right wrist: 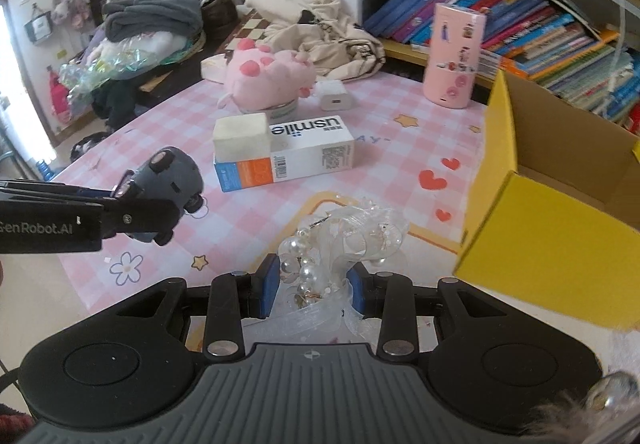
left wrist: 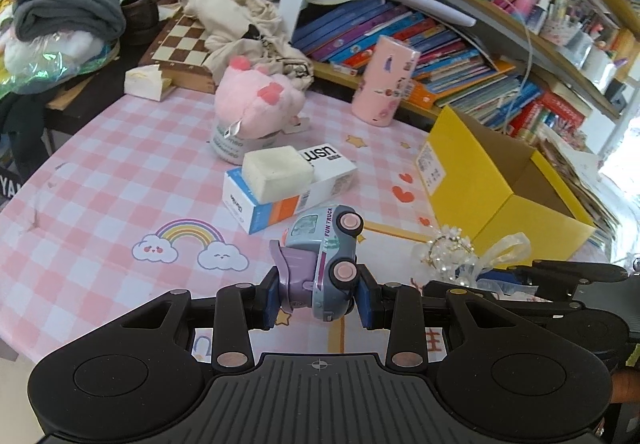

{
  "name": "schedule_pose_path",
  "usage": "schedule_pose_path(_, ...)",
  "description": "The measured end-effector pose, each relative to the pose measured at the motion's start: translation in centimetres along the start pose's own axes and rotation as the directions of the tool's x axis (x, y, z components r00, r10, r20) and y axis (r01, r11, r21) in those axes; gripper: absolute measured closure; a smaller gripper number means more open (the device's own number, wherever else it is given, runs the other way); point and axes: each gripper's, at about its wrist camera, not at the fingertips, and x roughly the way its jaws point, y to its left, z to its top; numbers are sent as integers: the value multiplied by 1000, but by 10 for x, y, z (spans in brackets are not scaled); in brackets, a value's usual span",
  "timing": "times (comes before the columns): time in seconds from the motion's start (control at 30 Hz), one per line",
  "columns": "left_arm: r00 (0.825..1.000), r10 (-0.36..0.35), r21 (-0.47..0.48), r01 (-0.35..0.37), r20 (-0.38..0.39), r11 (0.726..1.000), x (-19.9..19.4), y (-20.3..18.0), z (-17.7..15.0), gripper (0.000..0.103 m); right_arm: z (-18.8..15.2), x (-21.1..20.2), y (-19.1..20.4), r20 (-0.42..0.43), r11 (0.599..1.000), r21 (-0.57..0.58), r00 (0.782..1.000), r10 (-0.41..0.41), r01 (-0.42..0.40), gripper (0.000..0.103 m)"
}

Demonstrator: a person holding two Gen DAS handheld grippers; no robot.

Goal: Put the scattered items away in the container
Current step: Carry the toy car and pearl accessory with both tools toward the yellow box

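Pink-checked desk (left wrist: 120, 171), crowded bookshelves along the upper right. Left gripper (left wrist: 318, 298), lower centre of its view: jaws pinching a toy truck (left wrist: 326, 256), lifted off the cloth. Mid-frame, a white usmile box (right wrist: 296, 155) with a foam block (right wrist: 240, 137) on it. Right gripper (right wrist: 312, 294): jaws pinching a pearl-and-ribbon ornament (right wrist: 340, 244). Yellow box (right wrist: 552, 219) open at right edge.

We are seeing the yellow box (right wrist: 560, 228) running off the right edge, its floor mostly hidden; the plush toy (left wrist: 256, 103) is covering most of a can (left wrist: 236, 147) beneath it.
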Motion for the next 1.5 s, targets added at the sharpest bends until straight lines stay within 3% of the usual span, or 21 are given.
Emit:
schedule_pose_path(0.5, 994, -111, 108, 113, -17, 988, -14, -17, -12, 68, -32, -41, 6, 38, 985, 110, 990, -139, 134, 69)
schedule_pose_path(1.03, 972, -225, 204, 234, -68, 950, -12, -46, -22, 68, -63, -73, -3, 33, 946, 207, 965, -261, 249, 69)
schedule_pose_path(1.5, 962, -261, 260, 273, -82, 926, -4, -77, -21, 68, -72, -89, -26, 35, 919, 256, 947, -318, 299, 69)
